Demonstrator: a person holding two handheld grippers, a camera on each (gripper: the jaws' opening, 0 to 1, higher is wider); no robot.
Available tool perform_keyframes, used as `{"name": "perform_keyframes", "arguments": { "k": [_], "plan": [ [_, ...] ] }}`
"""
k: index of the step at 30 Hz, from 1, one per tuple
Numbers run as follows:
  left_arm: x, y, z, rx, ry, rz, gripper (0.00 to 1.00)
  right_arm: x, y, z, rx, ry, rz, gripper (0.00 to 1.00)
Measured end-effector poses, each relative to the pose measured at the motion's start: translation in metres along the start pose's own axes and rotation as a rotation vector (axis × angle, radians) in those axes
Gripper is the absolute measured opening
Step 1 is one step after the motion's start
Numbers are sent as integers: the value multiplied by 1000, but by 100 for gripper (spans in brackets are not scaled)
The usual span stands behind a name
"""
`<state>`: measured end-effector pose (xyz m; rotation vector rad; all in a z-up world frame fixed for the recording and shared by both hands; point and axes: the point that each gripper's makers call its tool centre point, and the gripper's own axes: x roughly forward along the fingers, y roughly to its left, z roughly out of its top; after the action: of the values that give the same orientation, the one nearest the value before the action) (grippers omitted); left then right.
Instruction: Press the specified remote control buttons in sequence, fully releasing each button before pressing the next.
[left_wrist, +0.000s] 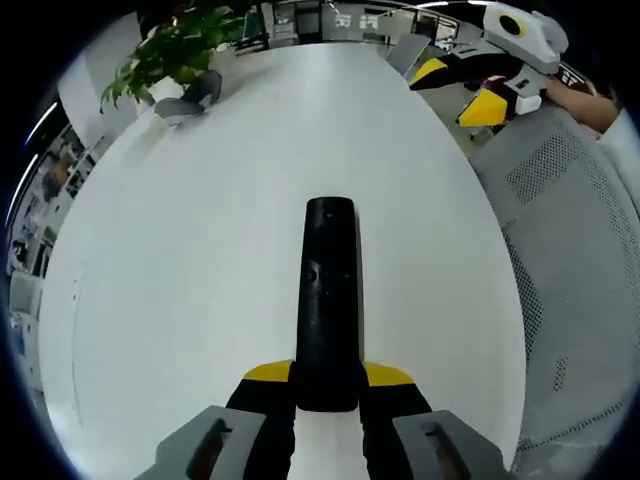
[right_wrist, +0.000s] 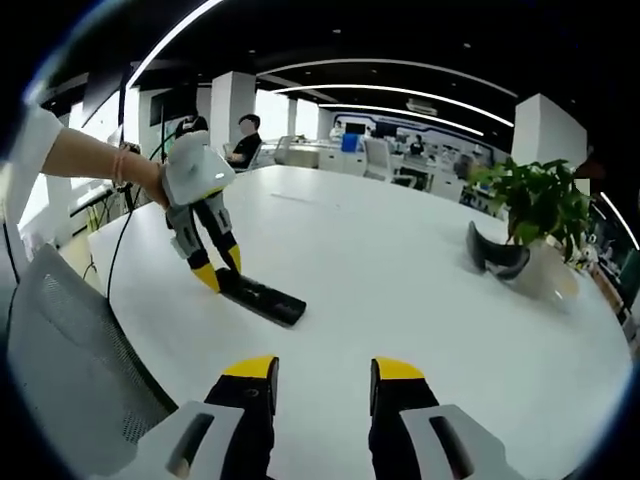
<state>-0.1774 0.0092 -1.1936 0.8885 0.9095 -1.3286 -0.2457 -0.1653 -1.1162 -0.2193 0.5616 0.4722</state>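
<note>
Black and long, the remote control (left_wrist: 330, 315) lies on the white table (left_wrist: 200, 250) with its near end between the yellow fingertips (left_wrist: 268, 372) of the left gripper (left_wrist: 328, 385). The jaws stand narrow against the two sides of this end, so I judge they are holding it, while the rest of the remote points forward, away from the fingers. In the right gripper view the same left gripper (right_wrist: 218, 268) comes down steeply on the remote control (right_wrist: 262, 297), whose free end lies flat on the table (right_wrist: 400, 270).

The right gripper (right_wrist: 322, 372) has its jaws apart, with nothing between the yellow fingertips (right_wrist: 250, 368). The remote is well in front of these fingers and to their left, not touching them. In the left gripper view the right gripper (left_wrist: 470, 90) hangs beyond the far end of the remote, to the right, above the table edge.

To my judgement the step in hand is the steadying of the remote, and no button is being pressed at present. The next move calls for the right gripper to travel to the remote and bring one fingertip down on the first wanted button. Which button this is, I cannot tell; the buttons are too small to read.

A plant (right_wrist: 535, 205) stands far behind the fingers.
</note>
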Motion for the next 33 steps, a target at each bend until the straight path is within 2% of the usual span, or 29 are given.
{"name": "perform_keyframes", "arguments": {
  "k": [18, 33],
  "plan": [
    [-1, -35, -2, 57, 20, -14, 23, 1, 5, -5, -38, 35, 27, 27],
    [-1, -58, -3, 41, 8, -8, 23, 3, 10, -9, -32, 52, 53, 25]
  ]
}}
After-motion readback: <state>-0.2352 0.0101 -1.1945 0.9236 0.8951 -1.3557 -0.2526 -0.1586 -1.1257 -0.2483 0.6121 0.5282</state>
